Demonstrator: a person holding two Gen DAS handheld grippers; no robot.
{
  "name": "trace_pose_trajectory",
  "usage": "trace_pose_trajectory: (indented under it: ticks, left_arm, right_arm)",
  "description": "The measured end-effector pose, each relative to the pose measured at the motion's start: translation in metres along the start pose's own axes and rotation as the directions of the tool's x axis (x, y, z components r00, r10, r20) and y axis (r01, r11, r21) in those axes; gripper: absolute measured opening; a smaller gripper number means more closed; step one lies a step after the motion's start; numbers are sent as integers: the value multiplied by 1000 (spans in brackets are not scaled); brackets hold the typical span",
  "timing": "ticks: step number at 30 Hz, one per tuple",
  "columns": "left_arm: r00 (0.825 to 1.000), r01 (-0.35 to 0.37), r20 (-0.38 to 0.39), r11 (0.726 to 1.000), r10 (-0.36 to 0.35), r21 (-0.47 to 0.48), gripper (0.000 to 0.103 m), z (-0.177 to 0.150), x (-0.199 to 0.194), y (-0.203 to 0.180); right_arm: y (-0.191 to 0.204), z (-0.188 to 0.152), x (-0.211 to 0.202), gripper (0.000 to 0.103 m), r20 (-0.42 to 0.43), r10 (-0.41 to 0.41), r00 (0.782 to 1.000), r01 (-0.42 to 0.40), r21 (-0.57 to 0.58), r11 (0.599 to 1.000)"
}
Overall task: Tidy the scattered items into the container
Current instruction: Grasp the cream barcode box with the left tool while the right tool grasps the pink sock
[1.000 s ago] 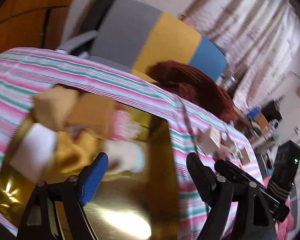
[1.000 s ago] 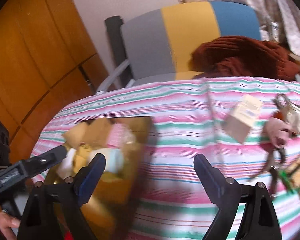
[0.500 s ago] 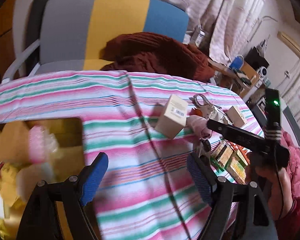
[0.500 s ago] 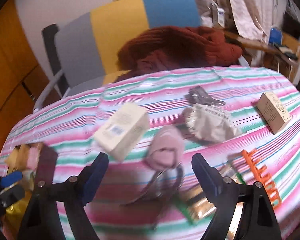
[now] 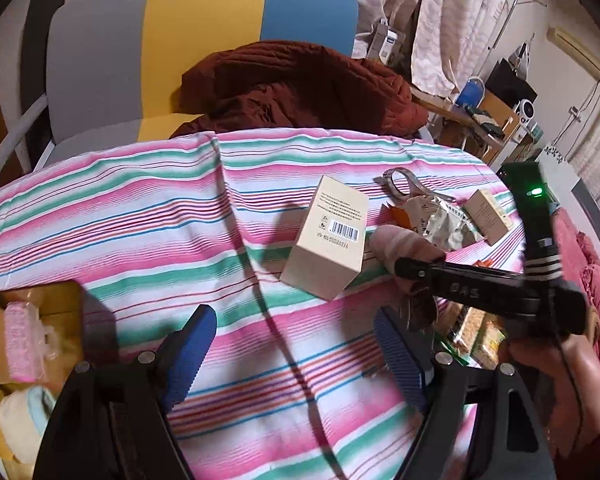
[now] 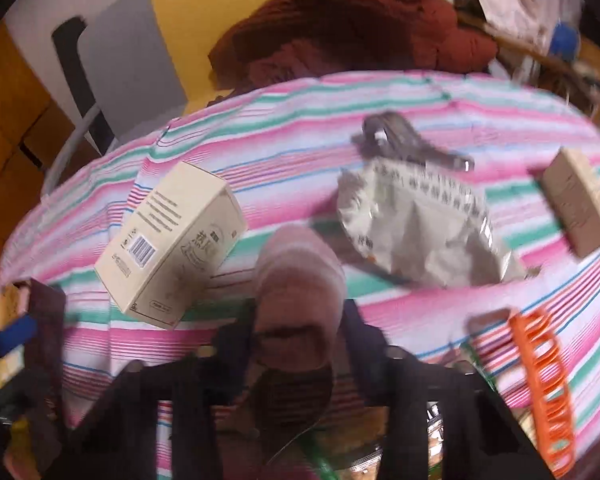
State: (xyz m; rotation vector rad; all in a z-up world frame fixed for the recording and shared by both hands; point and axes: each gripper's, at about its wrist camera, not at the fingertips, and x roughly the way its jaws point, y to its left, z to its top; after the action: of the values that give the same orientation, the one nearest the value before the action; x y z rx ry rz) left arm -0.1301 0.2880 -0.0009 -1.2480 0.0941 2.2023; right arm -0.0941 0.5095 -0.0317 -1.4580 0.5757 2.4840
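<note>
Both grippers have swung away from the gold tray [image 5: 66,292] and across the striped tablecloth [image 5: 148,216] to the scattered items. The right gripper [image 6: 296,344] has just been closing, and its jaws now sit around a soft pink roll [image 6: 300,276] lying just beside a cream box [image 6: 172,244]; the view is blurred, but the pads look pressed on the roll. That suggests the next item is being picked up, with carrying it back to the tray to follow. The left gripper [image 5: 296,356] hangs wide open over bare cloth, holding nothing. The tray sits at the left edge of the cloth and already holds a pink wrapped packet [image 5: 20,344], some yellow cloth and a pale soft item. A silver packet [image 6: 416,224], an orange hair clip [image 6: 540,380], a small tan box [image 6: 580,200] and a grey metal tool [image 6: 404,140] lie outside it
</note>
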Motion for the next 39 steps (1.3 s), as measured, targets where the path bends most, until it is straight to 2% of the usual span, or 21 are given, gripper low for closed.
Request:
trace_pose_trajectory:
  ticks: [3, 8, 14, 18, 26, 27, 29, 30, 32, 39]
  left_arm:
    - [1000, -10, 5, 1000, 10, 11, 82, 8, 11, -7]
    - [999, -45, 3, 994, 45, 105, 82, 23, 36, -23]
    - [999, 27, -36, 988, -22, 149, 82, 32, 57, -33]
    - [998, 32, -61, 990, -24, 141, 82, 35, 69, -34]
    - [998, -8, -54, 995, 14, 103, 81, 39, 83, -27]
    - [998, -1, -55, 996, 6, 87, 80, 39, 85, -24]
    - [997, 25, -73, 999, -22, 46, 65, 39, 89, -18]
    - [995, 46, -94, 999, -44, 24, 61, 38, 93, -14]
    - [990, 70, -122, 998, -69, 2, 58, 37, 97, -10]
    - [993, 39, -113, 995, -29, 89, 57, 29, 91, -20]
  right_arm:
    - [-5, 1, -9, 36, 30, 5, 1000, -6, 30, 1000]
    - [-14, 1, -12, 36, 23, 3, 1000, -5, 80, 997]
    - [-21, 3, -13, 36, 24, 13, 1000, -16, 117, 993]
    - [-21, 3, -13, 36, 24, 13, 1000, -16, 124, 992]
    - [-23, 3, -14, 36, 20, 13, 1000, -16, 131, 991]
    - [-23, 3, -14, 36, 21, 13, 1000, -16, 130, 991]
    - [-22, 3, -14, 36, 22, 18, 1000, -21, 130, 991]
    - [-22, 3, -14, 36, 21, 19, 1000, -21, 128, 992]
    - [-20, 3, -13, 36, 18, 20, 1000, -22, 124, 992]
    - [-21, 2, -13, 36, 21, 28, 999, -31, 126, 992]
